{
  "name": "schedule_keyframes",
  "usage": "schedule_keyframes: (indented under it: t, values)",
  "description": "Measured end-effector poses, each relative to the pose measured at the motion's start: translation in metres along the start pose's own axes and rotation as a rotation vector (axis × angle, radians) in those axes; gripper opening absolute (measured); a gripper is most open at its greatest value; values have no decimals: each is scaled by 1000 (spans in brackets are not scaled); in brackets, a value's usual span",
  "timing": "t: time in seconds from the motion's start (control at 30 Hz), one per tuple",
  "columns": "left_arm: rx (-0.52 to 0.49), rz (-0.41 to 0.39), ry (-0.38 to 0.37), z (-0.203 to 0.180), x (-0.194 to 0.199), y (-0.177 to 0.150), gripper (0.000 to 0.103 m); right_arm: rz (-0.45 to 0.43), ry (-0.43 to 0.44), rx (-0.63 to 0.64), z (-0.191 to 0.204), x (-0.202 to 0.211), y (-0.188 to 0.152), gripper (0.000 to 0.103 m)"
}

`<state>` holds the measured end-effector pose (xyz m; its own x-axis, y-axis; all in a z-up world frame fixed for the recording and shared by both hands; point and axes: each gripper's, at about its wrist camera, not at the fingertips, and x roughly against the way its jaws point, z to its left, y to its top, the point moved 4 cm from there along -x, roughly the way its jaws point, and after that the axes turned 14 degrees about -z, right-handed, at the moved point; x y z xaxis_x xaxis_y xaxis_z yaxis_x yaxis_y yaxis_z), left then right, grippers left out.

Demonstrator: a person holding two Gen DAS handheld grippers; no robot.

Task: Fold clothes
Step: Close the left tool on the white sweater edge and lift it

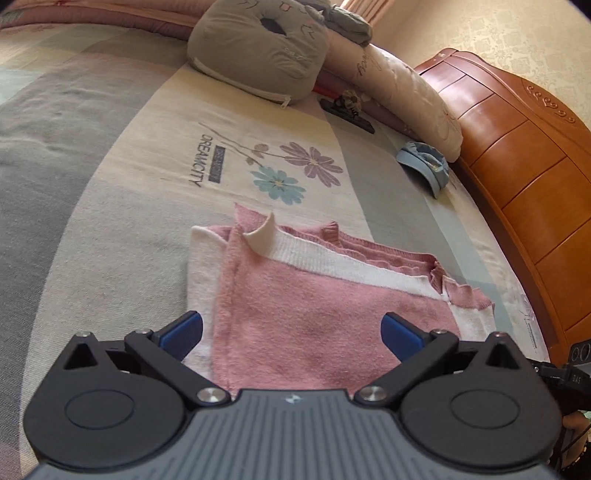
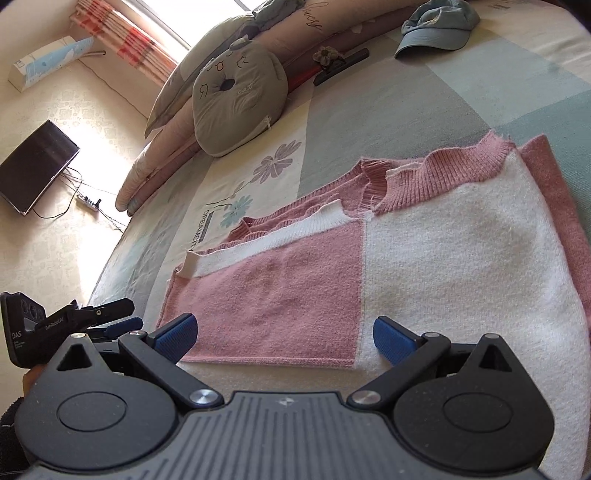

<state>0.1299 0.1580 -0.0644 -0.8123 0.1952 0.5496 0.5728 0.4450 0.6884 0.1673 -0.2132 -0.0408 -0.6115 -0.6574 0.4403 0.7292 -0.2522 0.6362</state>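
The sweater (image 2: 424, 266), a pink-and-white knit, is laid flat on the bedspread (image 1: 110, 206) and is seen partly folded. In the right wrist view a pink panel with a white ribbed band along its top edge is folded over the white body, and the pink ribbed collar (image 2: 439, 166) is seen at the far edge. In the left wrist view the same garment (image 1: 314, 302) is shown with the white band running across it and 1 corner of that band curled upward.

The left gripper (image 1: 291, 332) is held just above the near edge of the pink panel, its 2 blue-padded fingers (image 1: 183, 334) spread wide with nothing between them. The right gripper (image 2: 284, 338) is likewise released, its pads (image 2: 393, 339) set wide apart over the near hem where pink meets white; whether the pads touch the fabric cannot be told. The left device is also visible at the lower left of the right wrist view, low over the bed beside the sweater.

Further up the bed a grey cushion (image 1: 258, 51) with a drawn face is rested against long pink pillows (image 1: 399, 85). A blue cap (image 2: 436, 27) is placed near the pillows (well apart from the sweater), and a dark clip topped with a small flower (image 2: 341, 62) is lying between the cushion and the cap. A wooden headboard (image 1: 517, 155) is seen behind the pillows.
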Motion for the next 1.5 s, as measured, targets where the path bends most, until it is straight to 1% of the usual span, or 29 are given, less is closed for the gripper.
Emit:
schedule_keyframes:
  t: [0.03,0.1,0.17,0.43,0.5,0.67,0.97,1.07,1.27,1.33,1.37,1.43,1.5]
  values:
    - [27,15,5,9,-1,0,102,4,4,4,3,-2,0,103]
    - [97,51,-30,23,-5,-5,102,11,11,11,8,-7,0,103]
    - [146,83,-53,32,-10,-10,102,22,13,9,11,-12,-2,103]
    - [234,159,-187,45,-30,-12,102,50,15,43,20,-19,-8,103]
    - [235,164,-203,46,-36,-8,102,53,14,45,22,-21,-8,103]
    - [255,216,-250,47,-36,-11,102,58,7,30,25,-30,-7,103]
    - [289,309,-335,49,-35,-17,102,89,48,27,38,-38,-9,103]
    - [301,339,-363,50,-35,-19,102,87,55,19,40,-38,-10,103]
    - [331,312,-404,45,-69,-1,102,84,57,19,46,-38,-9,103]
    - [336,312,-410,44,-71,0,102,82,57,25,47,-38,-8,103]
    - [340,316,-412,43,-70,0,102,82,57,26,48,-38,-8,103]
    - [367,351,-417,44,-63,-7,102,90,64,23,47,-39,-8,103]
    - [327,375,-411,42,-58,-10,102,97,62,25,46,-40,-10,103]
